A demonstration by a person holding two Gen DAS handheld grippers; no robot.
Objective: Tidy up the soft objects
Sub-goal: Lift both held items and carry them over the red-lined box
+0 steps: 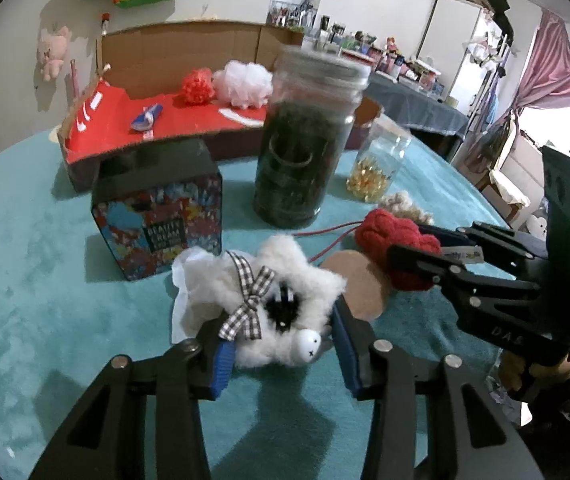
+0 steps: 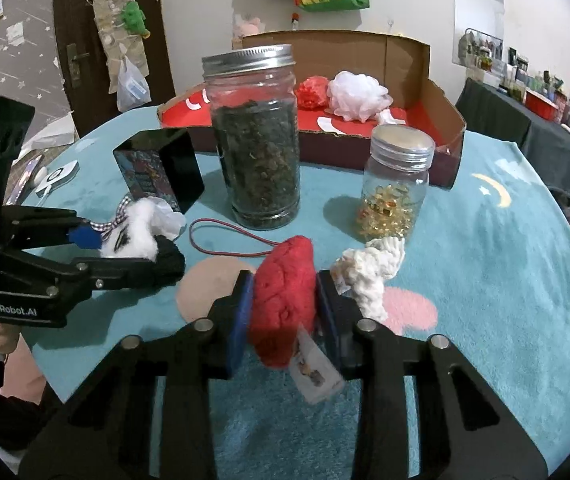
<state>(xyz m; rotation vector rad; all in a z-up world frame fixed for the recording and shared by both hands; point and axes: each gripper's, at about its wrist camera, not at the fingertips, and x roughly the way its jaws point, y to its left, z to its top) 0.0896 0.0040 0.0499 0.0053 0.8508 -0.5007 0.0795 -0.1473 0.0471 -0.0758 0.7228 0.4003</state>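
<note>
On the tabletop (image 2: 505, 280), a white plush (image 1: 281, 300) is gripped by the left tongs (image 1: 281, 344) and a red knit (image 2: 283, 300) by the right tongs (image 2: 285, 312), and the nearby jar (image 2: 255, 140) could be toppled when they are lifted.

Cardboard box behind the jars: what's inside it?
The cardboard box holds a red pom-pom and a white mesh puff on its red floor; the tall jar hides its middle.

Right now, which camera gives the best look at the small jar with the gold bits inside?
The right wrist view: the small jar stands whole and sharp, silver lid on. In the left wrist view the small jar is partly hidden behind the tall jar, its lid blurred.
</note>
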